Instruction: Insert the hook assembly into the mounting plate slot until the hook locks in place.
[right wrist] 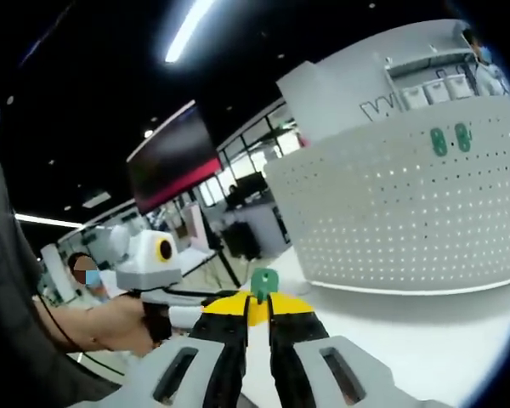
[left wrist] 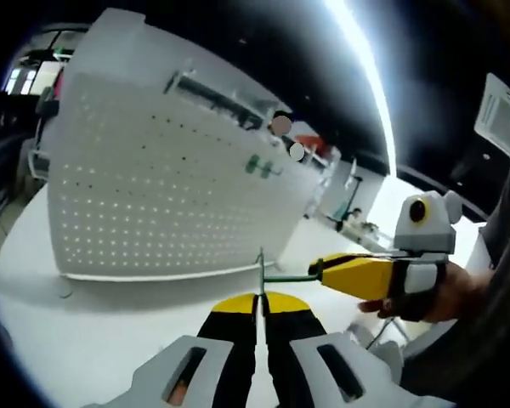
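A white perforated mounting plate [left wrist: 170,204] stands upright on the white table, with two small green hook pieces [left wrist: 262,167] sitting high on its face. In the left gripper view my left gripper [left wrist: 259,299] is shut on a thin green wire hook [left wrist: 261,270] in front of the plate's lower edge. My right gripper [left wrist: 317,268] comes in from the right, shut on the same wire's other end. In the right gripper view my right gripper [right wrist: 257,299] is shut on a green hook head [right wrist: 263,281], left of the plate [right wrist: 408,212] and its mounted green pieces [right wrist: 450,138].
The white table [left wrist: 85,331] runs in front of the plate. A person's hand [right wrist: 110,327] holds the left gripper at the left of the right gripper view. Shelving with bins [right wrist: 425,85] rises behind the plate. Desks and a dark screen [right wrist: 174,161] stand farther back.
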A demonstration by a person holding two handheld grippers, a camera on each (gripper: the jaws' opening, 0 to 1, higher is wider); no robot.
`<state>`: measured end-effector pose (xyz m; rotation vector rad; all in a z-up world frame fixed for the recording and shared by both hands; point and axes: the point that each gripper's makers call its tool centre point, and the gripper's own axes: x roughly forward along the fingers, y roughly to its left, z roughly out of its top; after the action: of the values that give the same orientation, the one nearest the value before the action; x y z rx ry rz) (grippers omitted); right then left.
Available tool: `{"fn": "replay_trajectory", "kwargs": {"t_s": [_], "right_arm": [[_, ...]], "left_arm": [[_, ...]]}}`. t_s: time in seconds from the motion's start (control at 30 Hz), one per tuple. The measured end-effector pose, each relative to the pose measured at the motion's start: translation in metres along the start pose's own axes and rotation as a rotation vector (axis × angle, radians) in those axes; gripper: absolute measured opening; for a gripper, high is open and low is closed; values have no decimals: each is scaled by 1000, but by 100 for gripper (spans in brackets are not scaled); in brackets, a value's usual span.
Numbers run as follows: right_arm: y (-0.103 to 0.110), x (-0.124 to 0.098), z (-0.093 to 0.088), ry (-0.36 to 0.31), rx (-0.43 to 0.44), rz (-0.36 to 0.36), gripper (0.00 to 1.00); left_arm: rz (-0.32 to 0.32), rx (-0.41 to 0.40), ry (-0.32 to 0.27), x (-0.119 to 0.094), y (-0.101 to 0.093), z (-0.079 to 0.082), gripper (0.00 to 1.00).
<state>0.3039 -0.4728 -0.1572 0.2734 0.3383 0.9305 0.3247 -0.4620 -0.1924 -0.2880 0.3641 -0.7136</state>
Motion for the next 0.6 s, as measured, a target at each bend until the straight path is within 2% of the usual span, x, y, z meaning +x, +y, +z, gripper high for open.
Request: {"fn": "replay_trajectory", "kwargs": {"t_s": [0.13,0.23,0.6], "right_arm": [[0,2,1,-2,59,2,9],[-2,2,1,-8,68,-9,9],[-6,5,4,-31,112,-26,7]], "left_arm": [[1,72,0,2,-4,3,2],[-2,109,-2,3,-8,5,2],[-9,170,-20,6,-16,8,2]]}}
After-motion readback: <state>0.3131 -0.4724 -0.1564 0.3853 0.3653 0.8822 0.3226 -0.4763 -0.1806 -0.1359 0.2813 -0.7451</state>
